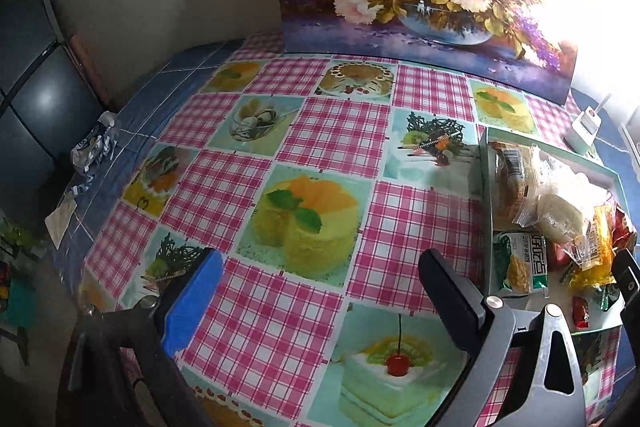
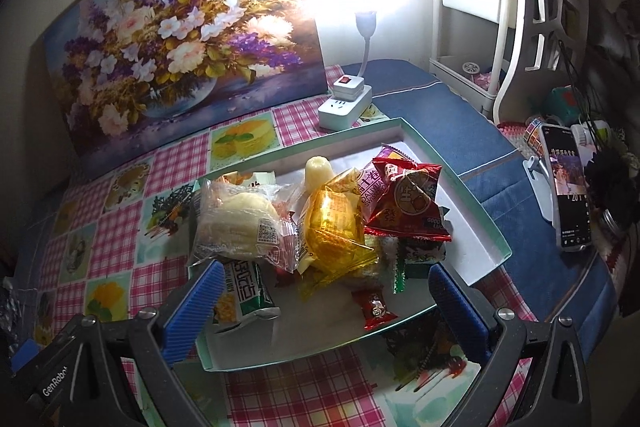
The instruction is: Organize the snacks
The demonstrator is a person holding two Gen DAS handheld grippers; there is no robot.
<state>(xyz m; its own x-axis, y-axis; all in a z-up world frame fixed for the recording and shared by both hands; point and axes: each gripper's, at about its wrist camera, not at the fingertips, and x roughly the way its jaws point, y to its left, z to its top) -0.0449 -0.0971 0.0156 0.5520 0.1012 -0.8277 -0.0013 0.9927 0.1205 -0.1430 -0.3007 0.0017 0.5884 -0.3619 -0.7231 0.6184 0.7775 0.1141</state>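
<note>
A shallow mint-rimmed tray [image 2: 468, 239] holds a heap of snacks: a bun in clear wrap [image 2: 240, 223], a yellow foil pack [image 2: 332, 227], a red packet [image 2: 408, 199], a green packet [image 2: 244, 299], a small red candy [image 2: 374, 307] and a pale jelly cup [image 2: 319, 169]. My right gripper [image 2: 326, 311] is open, its blue fingers straddling the tray's near edge with nothing held. In the left wrist view the tray [image 1: 485, 187] lies to the right. My left gripper [image 1: 324, 291] hangs open over the checkered tablecloth [image 1: 320, 131], holding nothing.
A flower painting [image 2: 180, 47] leans against the wall behind the tray. A white power strip [image 2: 344, 107] with a lamp sits at the tray's far corner. A phone on a stand [image 2: 568, 191] stands at the right. A crumpled wrapper [image 1: 94, 147] lies at the table's left edge.
</note>
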